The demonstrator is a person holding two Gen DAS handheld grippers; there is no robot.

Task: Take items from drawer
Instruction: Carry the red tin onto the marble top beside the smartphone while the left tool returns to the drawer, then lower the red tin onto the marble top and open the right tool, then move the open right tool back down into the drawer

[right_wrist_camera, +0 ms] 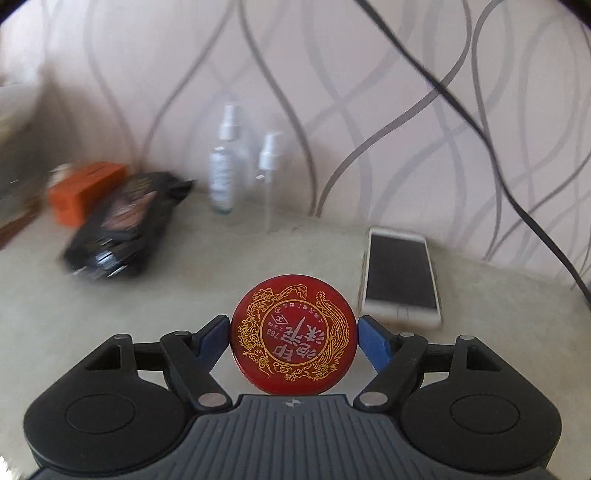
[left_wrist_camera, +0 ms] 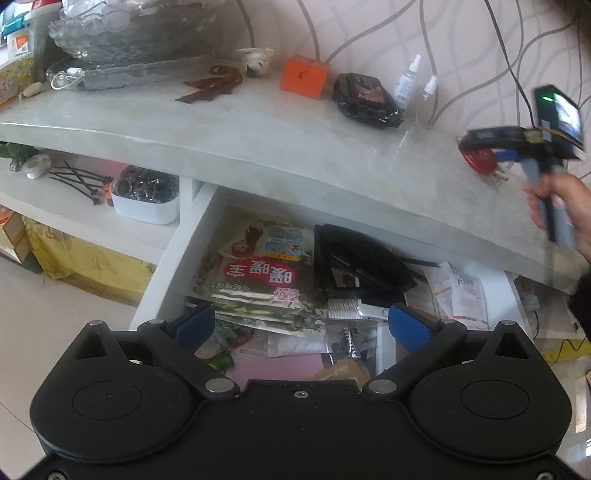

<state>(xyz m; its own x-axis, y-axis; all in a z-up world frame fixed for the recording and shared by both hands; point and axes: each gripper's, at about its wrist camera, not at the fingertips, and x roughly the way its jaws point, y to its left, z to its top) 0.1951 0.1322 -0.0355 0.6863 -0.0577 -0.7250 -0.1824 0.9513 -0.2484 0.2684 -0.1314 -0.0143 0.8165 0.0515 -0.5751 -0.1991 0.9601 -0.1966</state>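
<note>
My right gripper (right_wrist_camera: 293, 341) is shut on a round red tin (right_wrist_camera: 293, 334) with gold dragons, held over the pale marble counter (right_wrist_camera: 147, 317). In the left wrist view that same right gripper (left_wrist_camera: 484, 158) hangs over the counter's right end with the red tin (left_wrist_camera: 480, 158) in it, gripped by a person's hand (left_wrist_camera: 565, 214). My left gripper (left_wrist_camera: 301, 325) stands open above the pulled-out white drawer (left_wrist_camera: 173, 258), which holds foil packets (left_wrist_camera: 258, 284), a black case (left_wrist_camera: 358, 262), a silver device (left_wrist_camera: 354, 308) and papers (left_wrist_camera: 461, 291).
On the counter lie a white phone (right_wrist_camera: 400, 273), two spray bottles (right_wrist_camera: 225, 162), a black pouch (right_wrist_camera: 125, 229), an orange box (right_wrist_camera: 85, 192) and glass bowls (left_wrist_camera: 125, 33). A white bin of small parts (left_wrist_camera: 146, 197) sits on the shelf left of the drawer. Cables hang down the wall.
</note>
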